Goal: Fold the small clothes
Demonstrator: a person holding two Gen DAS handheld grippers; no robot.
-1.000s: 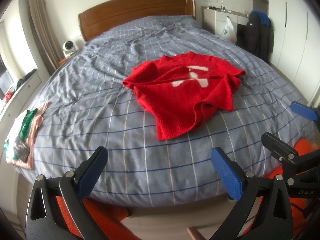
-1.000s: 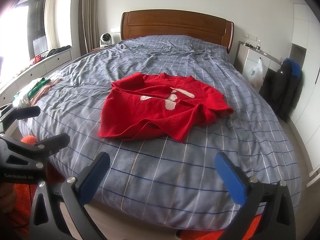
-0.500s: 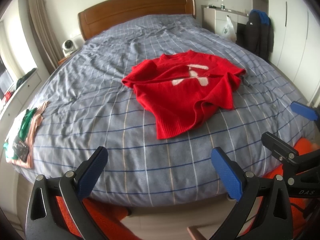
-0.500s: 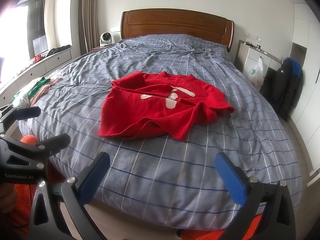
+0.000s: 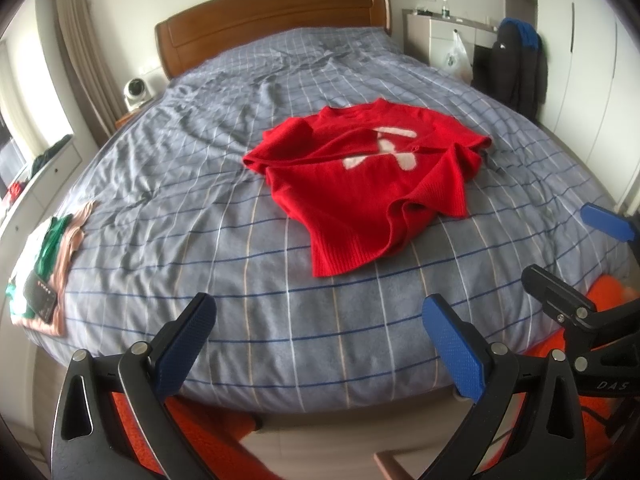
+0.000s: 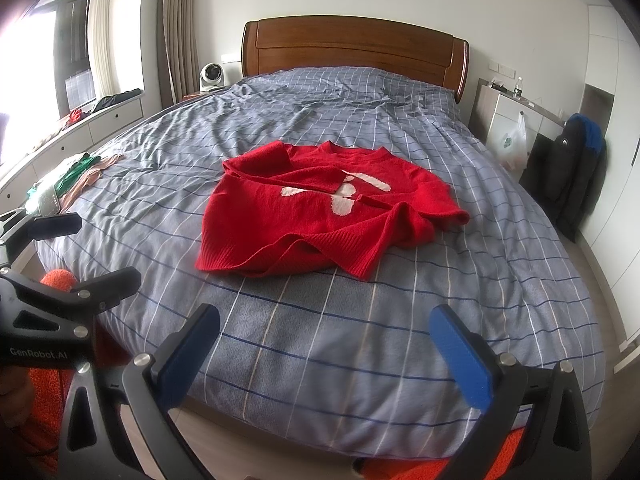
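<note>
Mid-bed, red sweater (image 5: 372,184) lies rumpled on the bedspread (image 6: 360,340); my left gripper (image 5: 320,344) and right gripper (image 6: 324,344) both wide, empty. I should flatten the hem before folding.

Ribbed red knit sweater (image 5: 360,184) on matt checked cotton bedcover (image 5: 200,200); glossy wooden headboard (image 6: 352,52).

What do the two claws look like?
Each claw, left claw and right claw, has black metal arms with silver bolts and two flat blue textured pads. White letters reading "GenRobot.AI" mark one claw's body. Fuzzy orange clothing shows behind them.
</note>
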